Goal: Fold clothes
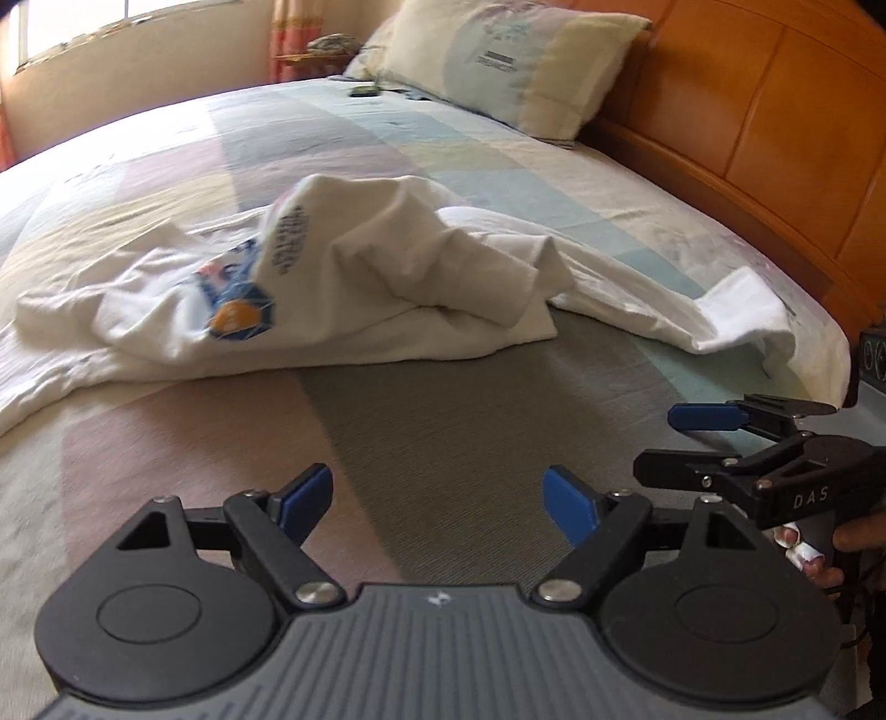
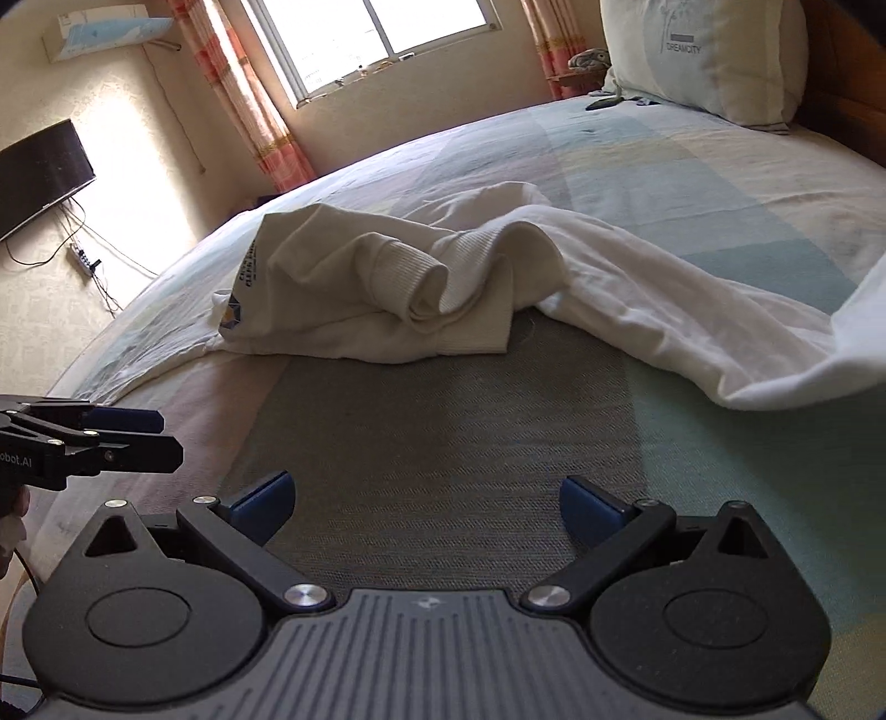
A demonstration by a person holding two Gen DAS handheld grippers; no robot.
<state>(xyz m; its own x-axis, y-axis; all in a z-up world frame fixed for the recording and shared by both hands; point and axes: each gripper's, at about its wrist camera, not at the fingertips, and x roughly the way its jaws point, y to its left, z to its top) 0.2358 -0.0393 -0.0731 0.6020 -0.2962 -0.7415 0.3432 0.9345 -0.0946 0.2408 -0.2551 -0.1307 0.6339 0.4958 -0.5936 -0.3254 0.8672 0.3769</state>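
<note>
A crumpled white sweatshirt with a blue and orange print lies in a heap on the pastel patchwork bedspread. One sleeve with a ribbed cuff is rolled over its middle, and a long part trails off to the right. In its own view my left gripper is open and empty, low over the grey patch in front of the garment. My right gripper is also open and empty, short of the fabric. Each sees the other alongside: the right gripper with a hand behind it, the left gripper.
A pillow leans on the orange wooden headboard at the far end, with a small dark object on the bed beside it. A curtained window, a wall television and a power strip lie beyond the bed.
</note>
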